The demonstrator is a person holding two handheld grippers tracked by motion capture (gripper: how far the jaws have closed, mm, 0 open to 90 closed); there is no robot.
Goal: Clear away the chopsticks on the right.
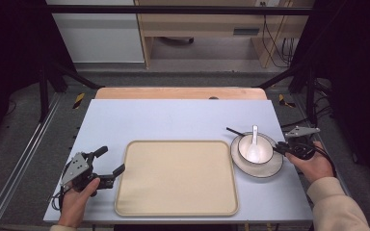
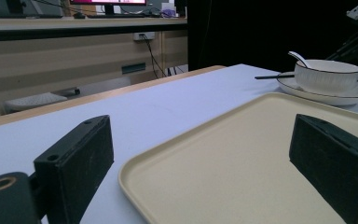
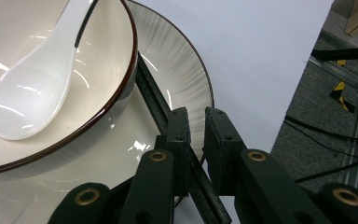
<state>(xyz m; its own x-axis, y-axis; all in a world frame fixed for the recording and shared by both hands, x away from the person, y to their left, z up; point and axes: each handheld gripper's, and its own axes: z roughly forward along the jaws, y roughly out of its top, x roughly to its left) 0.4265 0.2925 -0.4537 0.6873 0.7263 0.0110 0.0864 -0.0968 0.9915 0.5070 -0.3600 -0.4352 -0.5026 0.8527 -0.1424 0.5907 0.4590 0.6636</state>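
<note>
- Standing at the near side of the counter (image 1: 173, 118), I see the right gripper (image 1: 278, 147) at the right rim of a white plate (image 1: 266, 171), the person's hand wrapped round its body.
- Its jaws stand narrow – in the right gripper view (image 3: 196, 128) a thin black chopstick (image 3: 151, 93) runs between them, close against one jaw, with a sliver of plate showing between it and the other jaw. They do not seem to squeeze it.
- That chopstick lies slantwise across the plate, passing behind the bowl (image 1: 243, 145); its far end pokes out over the counter beyond the plate's left rim (image 1: 232, 130).
- The bowl sits on the plate, dark-rimmed, with a white spoon (image 1: 254, 140) resting in it, handle pointing away from the person.
- The left gripper (image 1: 112, 160) is well apart from all that, just beside the left edge of a beige tray (image 1: 173, 192) – jaws wide, nothing between them.
- In the left gripper view, one jaw is over the counter and the other over the tray (image 2: 237, 154).
</note>
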